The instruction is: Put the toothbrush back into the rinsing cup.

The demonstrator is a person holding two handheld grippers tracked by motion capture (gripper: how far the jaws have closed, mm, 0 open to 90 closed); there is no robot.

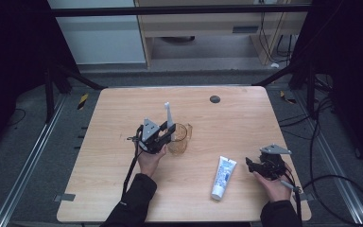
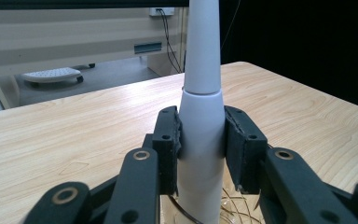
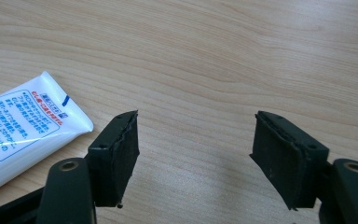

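My left hand-held gripper [image 2: 200, 140] squeezes the white toothbrush [image 2: 200, 116] over the clear cup [image 1: 178, 138]. I should lower it straight in. My right hand-held gripper [image 3: 196, 154] waits open.

Surface: light wood table [image 1: 123, 189], rounded corners | Floor: grey, metal rails [image 1: 26, 165] along the left side | Rear: pale wooden cabinet [image 1: 208, 23], white panel [image 1: 99, 42] | Periphery: dark, black cables [image 1: 331, 179] at right

On the table [image 1: 123, 189], the toothbrush [image 1: 167, 113] stands in the cup [image 1: 178, 140], left of the tube [image 1: 223, 178].
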